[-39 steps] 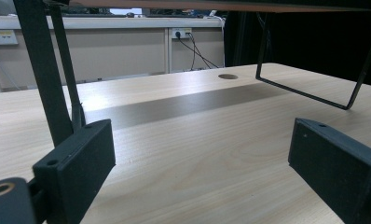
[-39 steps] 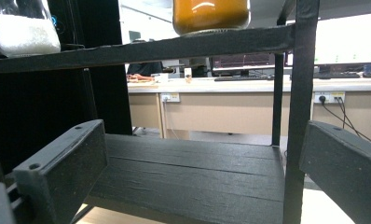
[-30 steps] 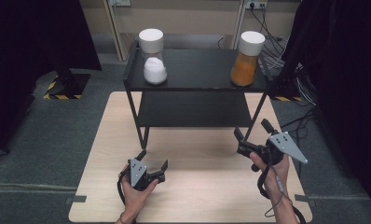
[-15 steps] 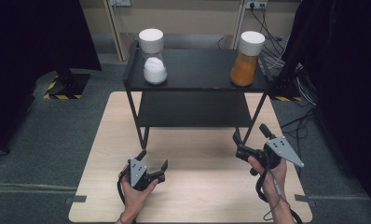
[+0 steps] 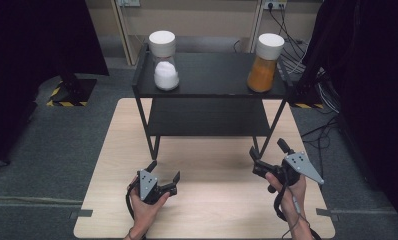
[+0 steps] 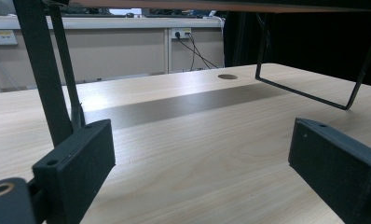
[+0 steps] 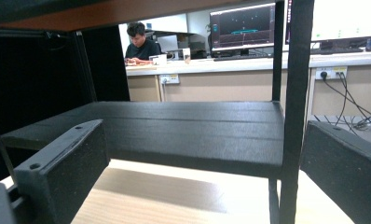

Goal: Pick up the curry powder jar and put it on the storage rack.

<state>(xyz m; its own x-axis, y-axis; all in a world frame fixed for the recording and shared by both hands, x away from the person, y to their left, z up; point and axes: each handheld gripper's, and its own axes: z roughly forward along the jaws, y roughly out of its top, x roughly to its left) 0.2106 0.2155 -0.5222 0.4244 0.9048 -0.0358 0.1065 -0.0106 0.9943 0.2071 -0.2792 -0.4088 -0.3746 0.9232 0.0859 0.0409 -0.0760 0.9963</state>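
Resting low over the worktop (image 5: pixel 207 200), left claw (image 5: pixel 163 172) and right claw (image 5: pixel 267 154) both gape empty before the black shelf rack (image 5: pixel 207 90); no legible labels.

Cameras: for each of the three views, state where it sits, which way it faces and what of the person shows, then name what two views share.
High view: above the person's side, facing forward and down on the table; both hands enter from the bottom, holding the left gripper and right gripper.
Left gripper view: low over the tabletop, facing the shelf leg; its open jaws rise below.
Right gripper view: low, facing the lower shelf; open jaws rise below.
Shared: both gripper views show the black shelf unit.
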